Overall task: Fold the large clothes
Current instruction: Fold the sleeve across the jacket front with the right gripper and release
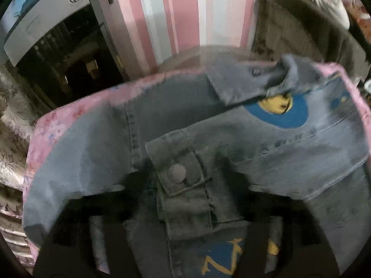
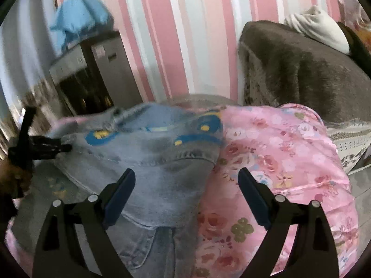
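Note:
A grey-blue denim jacket with blue and yellow prints lies spread on a pink floral bedcover. In the left wrist view my left gripper stands open low over the jacket. A buttoned denim cuff lies between its dark fingers, and the pads do not press on it. In the right wrist view my right gripper is open above the jacket's right edge, where the denim meets the bedcover. Nothing is held. The left gripper shows at the jacket's far left side.
A pink and white striped wall rises behind the bed. A grey-brown furry armchair with a white cloth on it stands at the right. A dark cabinet with a light blue cloth on top is at the left.

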